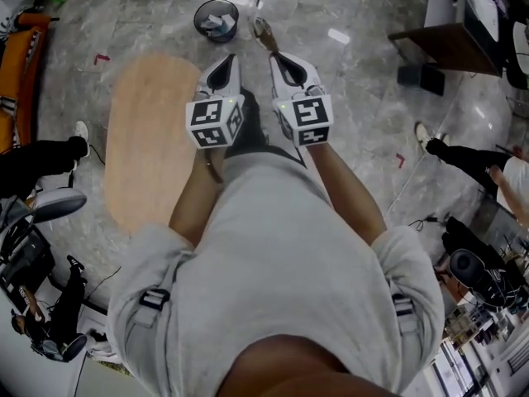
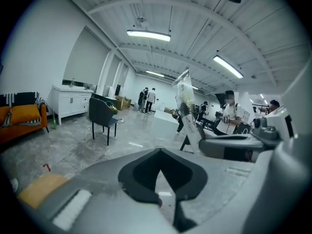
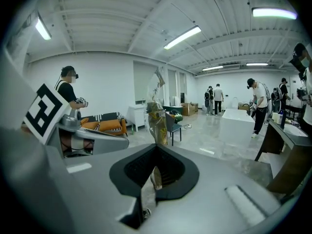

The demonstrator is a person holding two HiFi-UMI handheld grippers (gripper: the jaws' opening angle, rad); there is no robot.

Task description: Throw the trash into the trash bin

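Observation:
In the head view a dark mesh trash bin (image 1: 216, 19) with light scraps inside stands on the grey floor just ahead of both grippers. My right gripper (image 1: 275, 55) is shut on a crumpled clear wrapper (image 1: 264, 33) with yellow-brown print. The wrapper sticks up past the jaw tips, to the right of the bin. It stands upright before the pinching jaws in the right gripper view (image 3: 157, 118). My left gripper (image 1: 229, 59) is beside it, pointing at the bin, jaws together with nothing between them. In the left gripper view the wrapper (image 2: 186, 106) shows to the right.
A light oval wooden table (image 1: 149, 139) lies at my left. A dark desk (image 1: 446, 44) stands at the upper right, an orange sofa (image 1: 21, 56) at the far left. People's legs (image 1: 467, 162) and a shoe (image 1: 80, 131) flank me. A dark chair (image 2: 102, 116) stands further off.

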